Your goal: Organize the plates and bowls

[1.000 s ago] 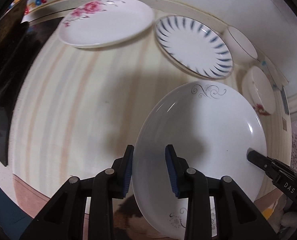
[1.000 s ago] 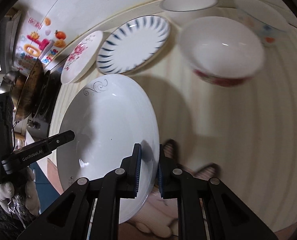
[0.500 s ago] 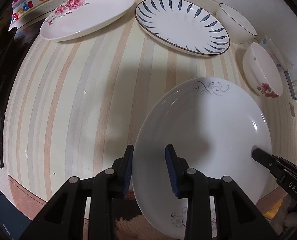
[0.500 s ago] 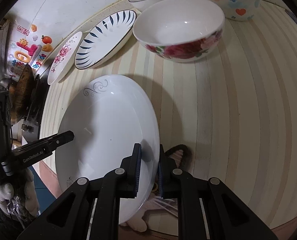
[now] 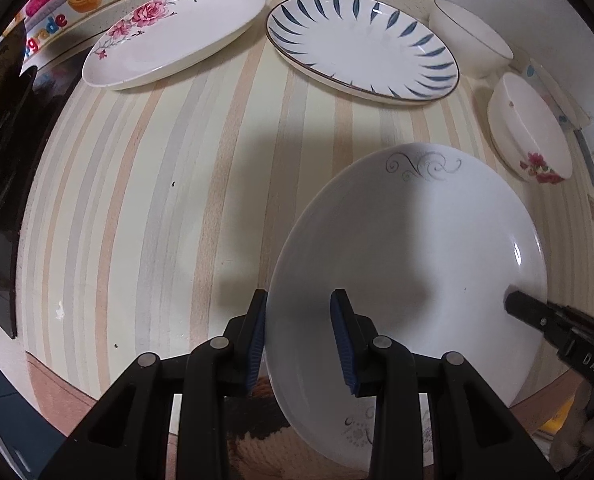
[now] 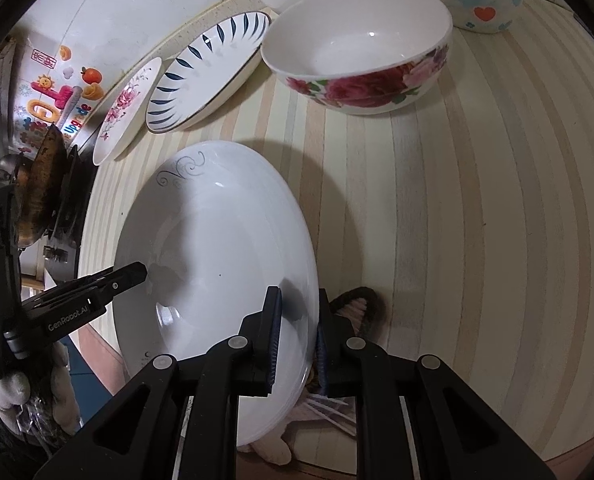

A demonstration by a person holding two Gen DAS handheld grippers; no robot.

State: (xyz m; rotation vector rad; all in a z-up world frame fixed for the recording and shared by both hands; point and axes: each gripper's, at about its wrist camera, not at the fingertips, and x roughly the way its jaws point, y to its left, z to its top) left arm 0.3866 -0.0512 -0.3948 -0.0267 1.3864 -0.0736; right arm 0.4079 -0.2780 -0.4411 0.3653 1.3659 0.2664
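My left gripper (image 5: pixel 299 332) has its jaws clamped on the near left rim of the big white plate (image 5: pixel 413 248). My right gripper (image 6: pixel 297 330) pinches the plate's right rim. The plate sits over the striped tabletop (image 5: pixel 145 208), and its long way points at the rose bowl (image 6: pixel 361 46).

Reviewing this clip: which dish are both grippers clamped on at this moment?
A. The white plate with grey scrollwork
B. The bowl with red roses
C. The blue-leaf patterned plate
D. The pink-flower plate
A. The left gripper and right gripper each pinch opposite rims of the white plate with grey scrollwork; the blue-leaf plate, rose bowl and pink-flower plate sit untouched farther back.
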